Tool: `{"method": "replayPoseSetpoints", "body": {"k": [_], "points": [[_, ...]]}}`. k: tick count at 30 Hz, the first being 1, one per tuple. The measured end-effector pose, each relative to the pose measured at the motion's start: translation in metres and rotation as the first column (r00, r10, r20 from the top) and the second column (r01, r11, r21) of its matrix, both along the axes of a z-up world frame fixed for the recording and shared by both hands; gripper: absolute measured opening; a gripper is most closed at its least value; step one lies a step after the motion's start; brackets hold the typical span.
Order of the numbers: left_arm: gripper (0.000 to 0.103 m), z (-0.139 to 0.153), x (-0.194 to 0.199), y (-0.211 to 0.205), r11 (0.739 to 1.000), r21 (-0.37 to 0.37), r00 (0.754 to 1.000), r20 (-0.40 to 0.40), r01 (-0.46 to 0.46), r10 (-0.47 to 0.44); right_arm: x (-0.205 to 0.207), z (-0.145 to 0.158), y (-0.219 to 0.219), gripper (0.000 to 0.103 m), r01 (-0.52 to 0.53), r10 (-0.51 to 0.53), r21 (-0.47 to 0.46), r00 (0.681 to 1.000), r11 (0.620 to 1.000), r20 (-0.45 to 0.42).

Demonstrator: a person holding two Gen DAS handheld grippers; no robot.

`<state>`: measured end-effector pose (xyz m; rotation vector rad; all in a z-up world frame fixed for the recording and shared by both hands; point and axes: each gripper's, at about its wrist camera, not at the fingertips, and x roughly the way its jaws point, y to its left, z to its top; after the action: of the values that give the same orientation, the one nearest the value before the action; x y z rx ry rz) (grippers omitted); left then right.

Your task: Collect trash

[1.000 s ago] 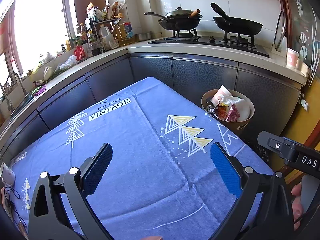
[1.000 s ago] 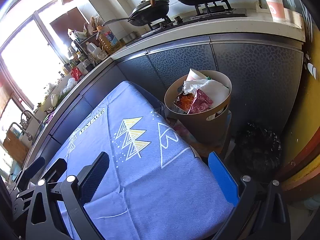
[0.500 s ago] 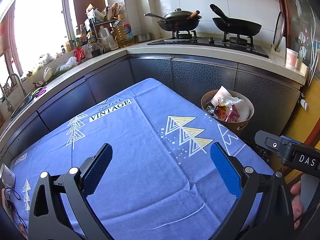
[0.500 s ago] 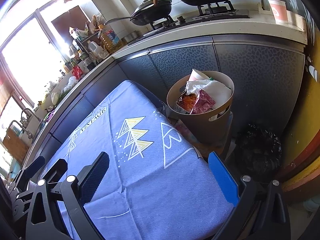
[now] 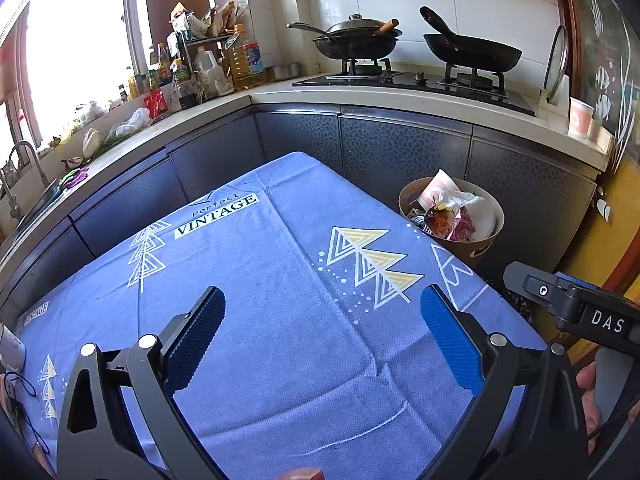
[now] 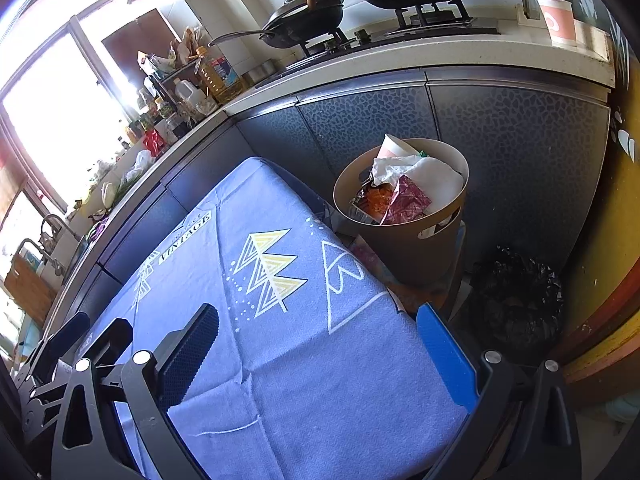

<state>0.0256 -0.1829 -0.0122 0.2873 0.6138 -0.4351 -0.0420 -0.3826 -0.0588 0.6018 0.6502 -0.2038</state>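
Observation:
A round brown trash bin stands beyond the table's far right corner, against the cabinets. It is heaped with trash: a paper cup, white crumpled paper, an orange and a red wrapper. My left gripper hovers open over the blue tablecloth with nothing between its fingers. My right gripper is open too, empty, above the cloth's right edge. Its body shows at the right of the left wrist view.
Dark cabinets and a pale counter wrap the table at the back and left. Two black pans sit on the stove, bottles crowd the corner. A black bag lies on the floor right of the bin. A paper cup stands on the counter.
Both grippers have drifted back slightly, so the bin looks a little farther off. Both stay open and empty.

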Motion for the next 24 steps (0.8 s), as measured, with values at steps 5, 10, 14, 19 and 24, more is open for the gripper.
{"method": "replayPoseSetpoints", "body": {"k": [5,10,14,19,24], "points": [[0.097,-0.0006,-0.0001,0.0,1.0,0.002,1.0,-0.002,0.003,-0.003,0.0003,-0.0001,0.0007,0.099,-0.001,0.001,-0.001,1.0,1.0,-0.001],[0.097,-0.0024,-0.0004,-0.0007,1.0,0.004,1.0,-0.005,0.004,-0.004,0.0006,-0.0004,0.0012,0.099,0.0,0.0,-0.001,1.0,1.0,-0.003],[0.097,-0.0043,-0.0001,-0.0012,1.0,0.006,1.0,-0.01,0.007,-0.007,0.0007,-0.0003,0.0012,0.099,-0.001,0.001,-0.002,1.0,1.0,-0.003],[0.097,-0.0048,0.0005,-0.0019,1.0,0.008,1.0,-0.012,0.007,-0.007,0.0001,-0.003,0.0007,0.099,0.0,0.0,0.002,1.0,1.0,-0.007],[0.097,-0.0057,0.0011,-0.0025,1.0,0.009,1.0,-0.015,0.01,-0.01,0.0002,-0.003,0.0006,0.099,0.0,0.0,0.002,1.0,1.0,-0.007]]}}
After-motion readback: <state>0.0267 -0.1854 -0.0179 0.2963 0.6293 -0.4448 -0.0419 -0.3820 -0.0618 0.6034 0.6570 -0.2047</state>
